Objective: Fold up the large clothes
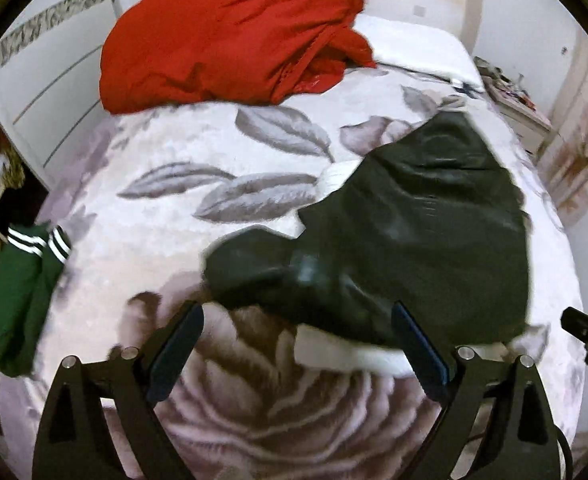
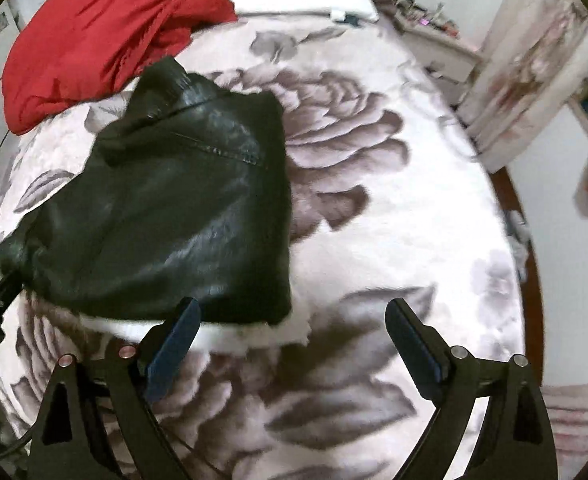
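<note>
**Layout relative to the jacket**

The jacket is lying on the bed. A bundled garment is lying behind it to the left. A striped garment is hanging off the bed edge, left of the jacket.

Left gripper points steeply down over the black jacket, jaws spread wide, nothing clamped. Right gripper hangs beside the jacket's near edge, jaws equally wide, empty.
</note>
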{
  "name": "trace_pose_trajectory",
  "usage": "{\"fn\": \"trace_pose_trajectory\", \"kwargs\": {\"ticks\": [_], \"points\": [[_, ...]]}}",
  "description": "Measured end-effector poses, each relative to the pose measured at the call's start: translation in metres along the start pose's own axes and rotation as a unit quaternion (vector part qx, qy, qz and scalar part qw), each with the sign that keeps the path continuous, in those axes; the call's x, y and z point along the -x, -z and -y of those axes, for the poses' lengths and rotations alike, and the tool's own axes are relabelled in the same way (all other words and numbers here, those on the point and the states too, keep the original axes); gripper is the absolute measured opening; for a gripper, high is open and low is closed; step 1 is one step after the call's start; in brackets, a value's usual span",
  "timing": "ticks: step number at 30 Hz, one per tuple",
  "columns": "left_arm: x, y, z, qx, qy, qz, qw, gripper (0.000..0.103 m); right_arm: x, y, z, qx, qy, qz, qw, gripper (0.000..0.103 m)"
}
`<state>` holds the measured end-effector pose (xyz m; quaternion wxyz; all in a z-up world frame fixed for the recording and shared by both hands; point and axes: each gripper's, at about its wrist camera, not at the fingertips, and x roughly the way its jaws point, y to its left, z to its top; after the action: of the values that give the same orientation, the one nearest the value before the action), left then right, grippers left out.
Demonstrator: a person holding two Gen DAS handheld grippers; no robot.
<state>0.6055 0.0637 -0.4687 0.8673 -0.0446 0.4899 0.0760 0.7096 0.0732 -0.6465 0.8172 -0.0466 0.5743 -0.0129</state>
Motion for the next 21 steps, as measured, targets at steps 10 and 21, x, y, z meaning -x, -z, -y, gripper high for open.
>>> {"fn": "trace_pose_trajectory", "kwargs": {"ticks": [10, 21], "points": [[0.158, 0.031, 0.016, -0.026, 0.016, 0.035, 0.9989, 0.096, 0.192, 0.078, 0.004, -0.017, 0.009, 0.060, 0.998, 0.095], [0.337, 0.086, 0.025, -0.022, 0.027, 0.063, 0.9974, 0.096, 0.389, 0.180, 0.037, -0.020, 0.026, 0.125, 0.992, 0.095]]}}
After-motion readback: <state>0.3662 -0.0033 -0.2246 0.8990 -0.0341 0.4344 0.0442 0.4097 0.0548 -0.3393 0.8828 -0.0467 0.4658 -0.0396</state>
